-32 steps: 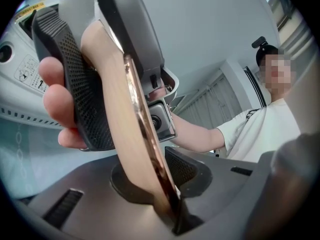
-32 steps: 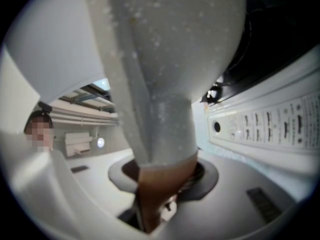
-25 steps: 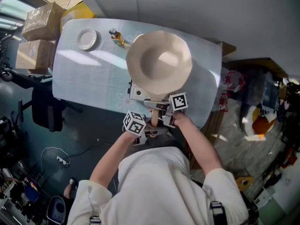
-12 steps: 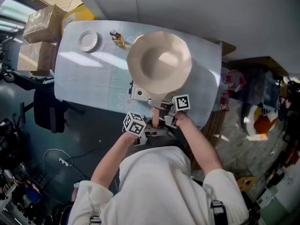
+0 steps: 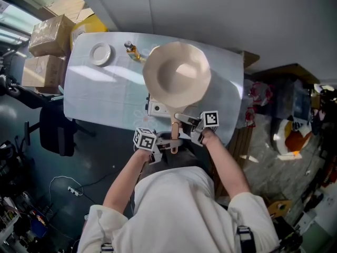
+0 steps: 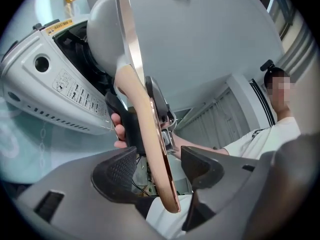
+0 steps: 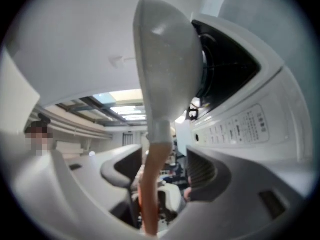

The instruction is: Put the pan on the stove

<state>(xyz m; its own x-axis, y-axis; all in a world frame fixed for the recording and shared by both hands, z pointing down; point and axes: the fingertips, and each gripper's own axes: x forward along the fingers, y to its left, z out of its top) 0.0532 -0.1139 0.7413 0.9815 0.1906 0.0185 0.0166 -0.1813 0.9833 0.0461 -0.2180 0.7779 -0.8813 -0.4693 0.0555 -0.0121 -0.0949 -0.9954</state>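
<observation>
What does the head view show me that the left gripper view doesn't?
Head view only: the small plate, the cardboard boxes, and the pale inside of the pan. Left gripper view only: the printed control panel of the stove, and the left tool with jaws opening, pads off the handle between them. Both: the pan resting on the stove, the right tool at its handle.

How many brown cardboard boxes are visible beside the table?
2: the upper box off the table's left end, the lower box directly below it. More may be hidden.
</observation>
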